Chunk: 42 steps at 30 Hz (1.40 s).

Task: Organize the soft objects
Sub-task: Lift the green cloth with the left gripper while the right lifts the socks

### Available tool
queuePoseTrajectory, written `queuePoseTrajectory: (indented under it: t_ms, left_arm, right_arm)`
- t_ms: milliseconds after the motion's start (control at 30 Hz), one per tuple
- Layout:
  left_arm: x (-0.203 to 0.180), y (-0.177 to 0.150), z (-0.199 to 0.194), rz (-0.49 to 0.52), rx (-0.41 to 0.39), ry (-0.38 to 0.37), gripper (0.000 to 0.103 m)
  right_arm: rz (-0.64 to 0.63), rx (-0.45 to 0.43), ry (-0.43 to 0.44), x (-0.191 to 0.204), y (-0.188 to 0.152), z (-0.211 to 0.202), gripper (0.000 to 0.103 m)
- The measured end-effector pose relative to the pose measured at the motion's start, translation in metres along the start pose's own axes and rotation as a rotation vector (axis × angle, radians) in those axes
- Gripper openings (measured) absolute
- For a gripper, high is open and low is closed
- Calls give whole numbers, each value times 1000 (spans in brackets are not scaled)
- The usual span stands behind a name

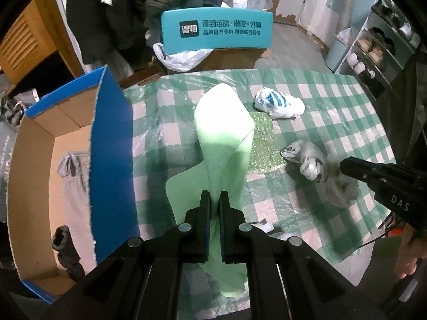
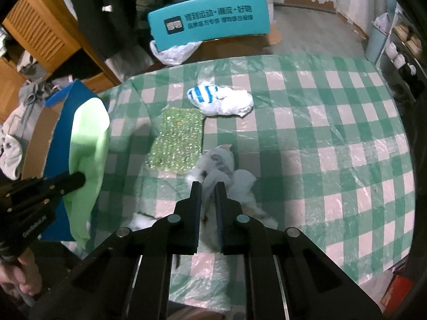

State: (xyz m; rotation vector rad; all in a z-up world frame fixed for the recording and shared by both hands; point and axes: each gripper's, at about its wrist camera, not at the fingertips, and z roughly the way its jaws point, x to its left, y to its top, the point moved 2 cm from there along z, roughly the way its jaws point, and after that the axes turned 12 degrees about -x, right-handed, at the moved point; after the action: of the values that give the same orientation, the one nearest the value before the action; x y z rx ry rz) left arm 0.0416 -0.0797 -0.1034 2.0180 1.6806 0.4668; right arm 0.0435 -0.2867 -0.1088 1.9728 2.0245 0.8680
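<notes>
My left fingers [image 1: 214, 196] pinch the green foam sheet [image 1: 224, 122], mid-frame, beside the open box [image 1: 34, 160] at left. My right fingers [image 2: 207, 186] clamp the grey-white bundle [image 2: 220, 160] on the counter [image 2: 333, 133]. Carrying step; next, likely swing the foam leftward over the box wall.

The black left gripper [image 1: 214, 197] covers the lower part of the pale green foam sheet [image 1: 224, 122], so the sheet's bottom edge cannot be traced. The black right gripper [image 2: 207, 186] hides much of the grey-white crumpled plastic bag [image 2: 221, 160]. The blue cardboard box [image 1: 112, 133] is cut off at the left wrist picture's lower left, and the small shoes on the white shoe rack [image 1: 373, 50] blur together.
</notes>
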Motion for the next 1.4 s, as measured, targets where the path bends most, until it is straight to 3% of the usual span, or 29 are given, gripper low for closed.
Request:
queuePoseTrajectory:
  t_ms: [100, 233, 333, 967, 1133, 1400]
  left_arm:
    - [4, 2, -5, -13, -9, -4, 5]
    - [7, 2, -7, -23, -14, -5, 5]
    - [8, 1, -6, -23, -12, -5, 5]
    - [13, -2, 13, -45, 32, 1, 5]
    - [13, 0, 11, -47, 28, 1, 5]
    - [15, 3, 0, -50, 1, -6, 5]
  right_arm:
    - [11, -3, -17, -1, 0, -1, 12]
    - [14, 20, -35, -2, -3, 8, 54]
    - [-7, 34, -87, -3, -6, 19, 63]
    - [-72, 159, -160, -11, -22, 90, 63]
    - [-66, 164, -149, -13, -22, 91, 46]
    - [-47, 93, -133, -4, -7, 63, 43]
